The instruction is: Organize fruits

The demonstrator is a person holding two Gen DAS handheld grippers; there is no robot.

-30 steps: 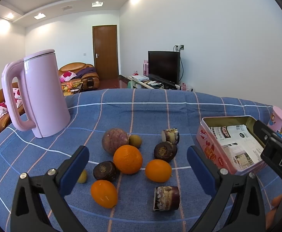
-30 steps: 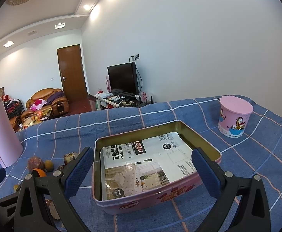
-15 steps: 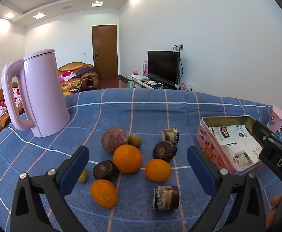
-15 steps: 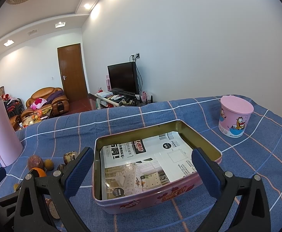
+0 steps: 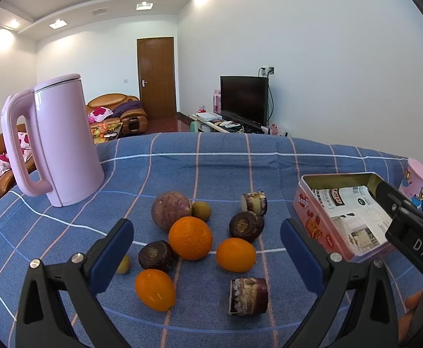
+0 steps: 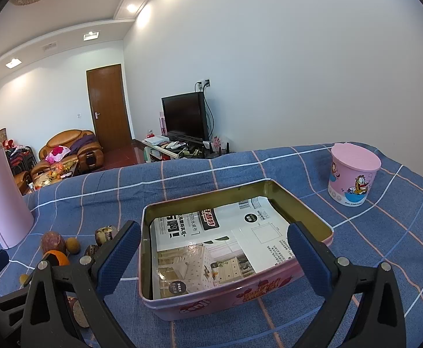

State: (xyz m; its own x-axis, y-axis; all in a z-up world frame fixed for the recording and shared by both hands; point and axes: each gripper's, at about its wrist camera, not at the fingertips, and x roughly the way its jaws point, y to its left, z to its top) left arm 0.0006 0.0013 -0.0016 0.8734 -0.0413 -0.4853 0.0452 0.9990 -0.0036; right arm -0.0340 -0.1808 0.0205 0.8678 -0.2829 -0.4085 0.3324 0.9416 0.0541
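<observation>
The left hand-held gripper (image 5: pixel 205 249) hovers with its blue pads spread wide apart and nothing between them, above a cluster of fruit on the blue checked cloth of the worktop (image 5: pixel 225 168). In the cluster lie 3 oranges; the largest orange (image 5: pixel 190 242) sits in the middle, touching a dark round fruit (image 5: pixel 155 255) at its left. A purple-brown round fruit (image 5: pixel 171 211) lies behind it, with a small greenish fruit (image 5: pixel 201 210) just beside. 2 cut cane pieces lie at the cluster's right edge, one near (image 5: pixel 248 296) and one far (image 5: pixel 254 203). A pink kettle (image 5: pixel 63 142) stands upright at the left.

The right hand-held gripper (image 6: pixel 214 249) is also wide open and empty, over the pink tin (image 6: pixel 228 295), which holds only printed paper (image 6: pixel 220 246). A pink cup (image 6: pixel 353 178) stands well apart on the right.
</observation>
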